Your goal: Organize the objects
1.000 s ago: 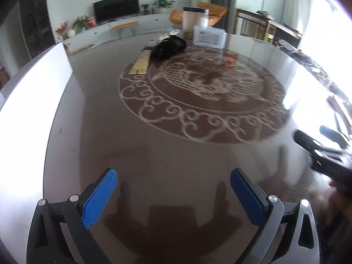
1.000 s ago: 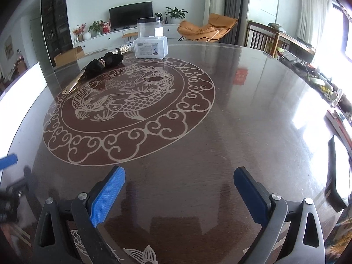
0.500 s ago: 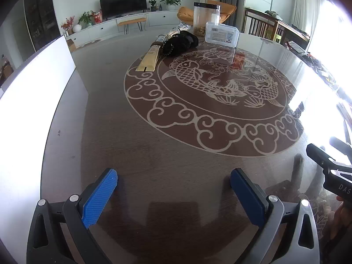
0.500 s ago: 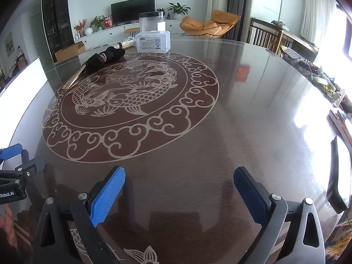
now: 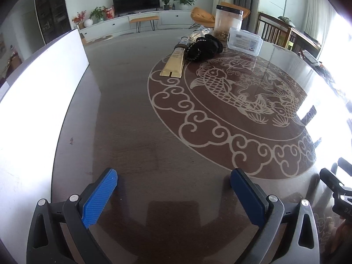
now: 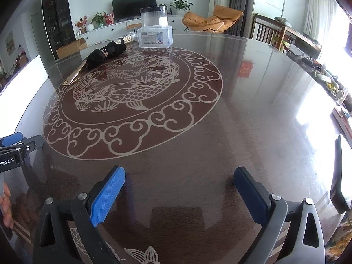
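Both hand-held grippers hover low over a round, dark glass-topped table (image 6: pixel 253 114) inlaid with a koi medallion (image 6: pixel 132 101). The left gripper (image 5: pixel 173 194) and right gripper (image 6: pixel 179 192) each spread their blue-padded jaws wide, with nothing between them. At the table's far side, well apart from both, lie a black folded umbrella (image 5: pixel 203 48), a flat tan packet (image 5: pixel 172 66), a clear lidded plastic box (image 6: pixel 155 37) and, behind it, a tall clear canister (image 5: pixel 228 22).

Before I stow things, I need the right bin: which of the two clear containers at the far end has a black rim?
The tall clear jar behind; the low rectangular box in front has none.
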{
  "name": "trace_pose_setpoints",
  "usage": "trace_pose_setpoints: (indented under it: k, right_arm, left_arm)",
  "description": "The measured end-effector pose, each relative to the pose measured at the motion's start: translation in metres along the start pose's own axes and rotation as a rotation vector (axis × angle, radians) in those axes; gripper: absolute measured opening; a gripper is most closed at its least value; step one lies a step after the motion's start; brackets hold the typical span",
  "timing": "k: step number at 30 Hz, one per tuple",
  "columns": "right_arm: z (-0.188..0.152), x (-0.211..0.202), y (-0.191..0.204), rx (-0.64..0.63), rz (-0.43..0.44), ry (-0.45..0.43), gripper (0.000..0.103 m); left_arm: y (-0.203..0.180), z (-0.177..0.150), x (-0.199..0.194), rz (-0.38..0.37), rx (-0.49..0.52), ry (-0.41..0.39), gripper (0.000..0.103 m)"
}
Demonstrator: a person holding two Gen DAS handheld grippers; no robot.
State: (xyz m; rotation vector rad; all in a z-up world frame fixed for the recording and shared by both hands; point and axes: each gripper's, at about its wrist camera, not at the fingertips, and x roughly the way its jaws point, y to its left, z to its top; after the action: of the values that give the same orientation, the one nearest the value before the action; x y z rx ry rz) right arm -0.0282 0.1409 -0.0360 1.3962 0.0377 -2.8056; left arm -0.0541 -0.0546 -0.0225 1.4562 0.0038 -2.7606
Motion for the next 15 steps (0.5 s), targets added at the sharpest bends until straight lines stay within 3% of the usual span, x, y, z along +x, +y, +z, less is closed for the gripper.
trace_pose_setpoints:
  k: [15]
  right_arm:
    - [0.0001,0.0018,-0.0009,0.005,0.001,0.01,0.103]
  left_arm:
    - [0.0073,0.0026,0.0008,0.006,-0.009,0.0,0.103]
